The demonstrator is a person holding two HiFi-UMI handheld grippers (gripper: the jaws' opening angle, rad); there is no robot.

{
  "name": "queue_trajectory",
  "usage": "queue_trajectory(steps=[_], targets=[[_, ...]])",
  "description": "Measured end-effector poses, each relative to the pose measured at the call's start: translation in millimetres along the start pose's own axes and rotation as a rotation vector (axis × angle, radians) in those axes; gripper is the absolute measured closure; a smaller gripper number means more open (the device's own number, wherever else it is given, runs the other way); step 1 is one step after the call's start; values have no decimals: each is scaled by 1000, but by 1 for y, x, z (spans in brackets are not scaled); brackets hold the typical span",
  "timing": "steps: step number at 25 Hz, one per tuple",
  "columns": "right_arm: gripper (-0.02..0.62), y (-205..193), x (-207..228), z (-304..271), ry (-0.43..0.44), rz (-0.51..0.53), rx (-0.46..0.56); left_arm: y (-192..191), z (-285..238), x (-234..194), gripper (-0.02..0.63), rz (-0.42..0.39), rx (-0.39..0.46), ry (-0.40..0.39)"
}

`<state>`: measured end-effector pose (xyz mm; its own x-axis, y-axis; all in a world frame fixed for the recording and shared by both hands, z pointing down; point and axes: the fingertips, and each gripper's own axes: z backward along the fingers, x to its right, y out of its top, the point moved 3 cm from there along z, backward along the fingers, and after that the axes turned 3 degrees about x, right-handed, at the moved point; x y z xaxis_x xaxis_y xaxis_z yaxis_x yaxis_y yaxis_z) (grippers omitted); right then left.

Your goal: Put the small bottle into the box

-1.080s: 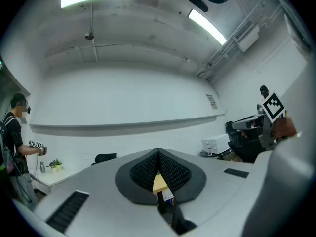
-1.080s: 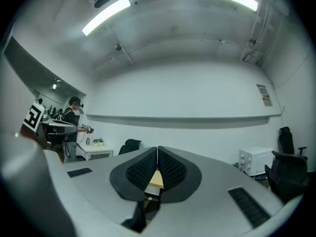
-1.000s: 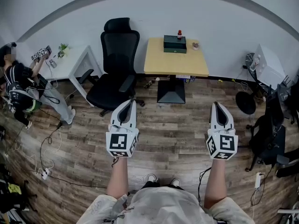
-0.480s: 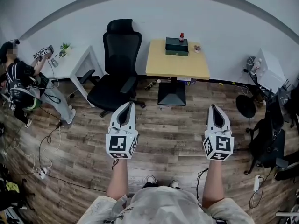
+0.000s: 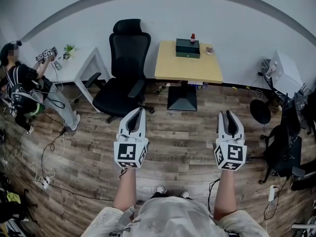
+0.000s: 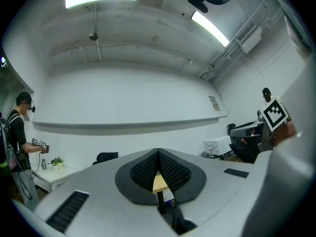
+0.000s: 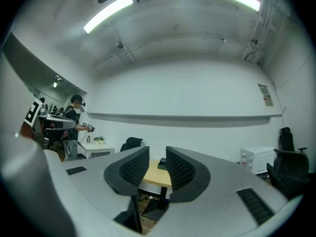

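The small bottle [image 5: 192, 37] with a red cap stands at the back of the yellow table [image 5: 187, 70], just behind the dark green box [image 5: 187, 48]. Both grippers hover over the wooden floor, well short of the table. My left gripper [image 5: 136, 111] is shut, its pads [image 6: 148, 169] meeting at the tips with nothing in them. My right gripper [image 5: 230, 113] has just been opening; a narrow gap stands between its pads [image 7: 180, 169] and nothing is in it. Through that gap the box [image 7: 162, 164] and table [image 7: 157, 179] show far ahead.
A black office chair [image 5: 123, 68] stands left of the table. A white desk [image 5: 84, 63] and a person [image 5: 19, 90] are at the far left, with cables on the floor. A fan [image 5: 259, 107], a white appliance [image 5: 284, 73] and dark chairs [image 5: 284, 142] crowd the right.
The right gripper's jaws have parted from shut to a narrow gap. Both hands have stayed almost where they were.
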<state>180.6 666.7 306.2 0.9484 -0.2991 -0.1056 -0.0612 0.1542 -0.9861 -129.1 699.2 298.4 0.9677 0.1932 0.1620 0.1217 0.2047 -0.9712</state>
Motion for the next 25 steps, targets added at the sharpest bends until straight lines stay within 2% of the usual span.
queue_trajectory(steps=[2,4,6,9,14,25], targets=[[431,0,-2,-1,9,0,7,0,-1,1,598,1,3,-4],[405,1,-6,-2,24,8,14,-1,0,0,598,4,9,-8],[347,2,-13,-5,24,22,22,-3,2,-5,598,12,18,-8],[341,3,-22,-11,29,37,18,-6,5,-14,598,22,20,1],[341,-2,-44,-18,87,58,-13,-8,9,-26,598,22,21,7],[341,-11,-90,-33,105,59,-38,-25,24,-70,598,27,11,27]])
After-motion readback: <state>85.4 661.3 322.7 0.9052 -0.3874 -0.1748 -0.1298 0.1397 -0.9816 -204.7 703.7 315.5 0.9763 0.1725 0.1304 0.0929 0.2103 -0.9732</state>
